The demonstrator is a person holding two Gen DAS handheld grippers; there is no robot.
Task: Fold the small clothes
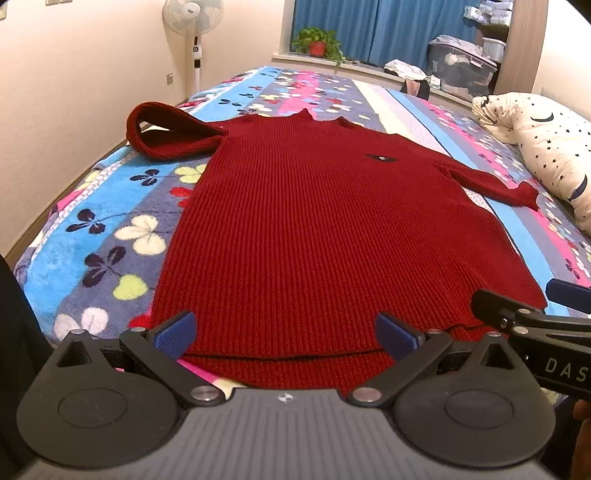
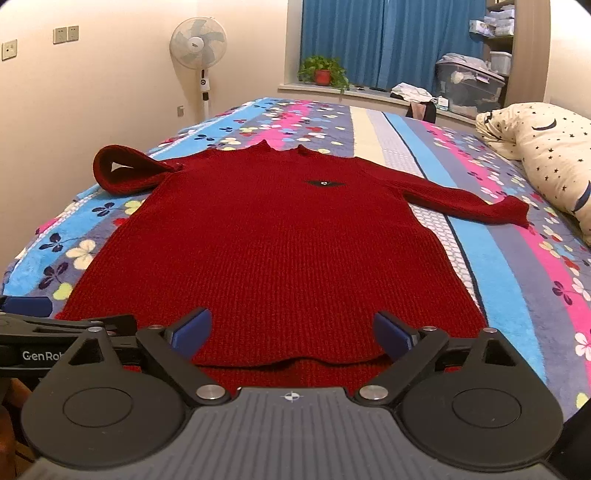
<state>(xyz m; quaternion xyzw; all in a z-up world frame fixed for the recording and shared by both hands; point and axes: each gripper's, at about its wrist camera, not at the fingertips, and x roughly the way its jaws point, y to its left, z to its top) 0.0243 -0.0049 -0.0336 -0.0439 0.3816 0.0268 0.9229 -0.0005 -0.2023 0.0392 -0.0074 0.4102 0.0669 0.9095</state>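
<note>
Jaws wide apart on both the left gripper (image 1: 286,334) and the right gripper (image 2: 291,332), nothing clamped, both hovering side by side over the near hem. One red knitted sweater (image 1: 314,229) laid flat, front up, on the bed (image 1: 110,229), collar at the far end, small dark badge (image 1: 380,158) on the chest. Judged soft, limp and fairly thick: likely to sag and stretch if lifted from one point, not fragile, ribbed surface unlikely to slip between pads. Two sleeves counted: left-hand one (image 1: 166,133) doubled back on itself into a loop at the shoulder, right-hand one (image 1: 491,181) stretched outward toward the pillow. Best hold judged to be the two hem corners, or a cuff and shoulder for a sleeve fold, taken with both grippers together. Further out: one flowered blanket covering the bed, one starred pillow (image 1: 546,147), one standing fan (image 1: 194,22), one potted plant (image 1: 317,42) on the sill, blue curtains (image 1: 369,29) behind.
</note>
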